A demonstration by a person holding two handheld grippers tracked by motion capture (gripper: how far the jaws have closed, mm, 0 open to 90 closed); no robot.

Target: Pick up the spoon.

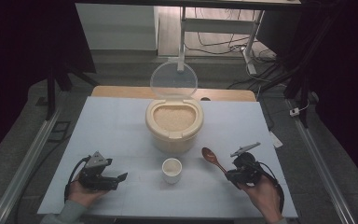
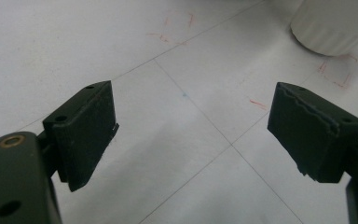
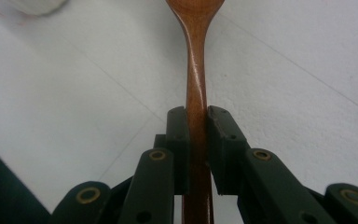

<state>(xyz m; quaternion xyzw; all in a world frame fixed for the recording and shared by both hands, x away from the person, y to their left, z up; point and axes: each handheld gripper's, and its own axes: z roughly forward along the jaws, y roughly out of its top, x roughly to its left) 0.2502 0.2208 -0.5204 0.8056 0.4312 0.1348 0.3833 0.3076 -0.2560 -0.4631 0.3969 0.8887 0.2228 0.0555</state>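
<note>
A wooden spoon [image 1: 213, 160] is held just above the white tabletop [image 1: 116, 130], its bowl pointing toward the open rice bin [image 1: 174, 122] at the middle of the surface, apparently ready for a scoop. The right gripper [image 1: 228, 173] has the spoon by the handle, well back from the bowl, a hold that leaves the whole front end free to dip into the grain. In the right gripper view the fingers [image 3: 178, 140] are pressed together on either side of the spoon [image 3: 196, 84], the handle running straight out between them.

Just left of the spoon's bowl stands a small white cup [image 1: 172, 170], in front of the bin and between the two hands, the likely place for the rice to go. The bin's clear lid [image 1: 173, 80] is swung up and back, leaving the rice uncovered.

The left gripper [image 1: 120, 179] rests low at the near left of the tabletop, aimed toward the cup. Its fingers [image 2: 86, 126] stand wide apart with nothing between them but bare tabletop; the cup [image 2: 333, 23] sits ahead at the upper right of that view.
</note>
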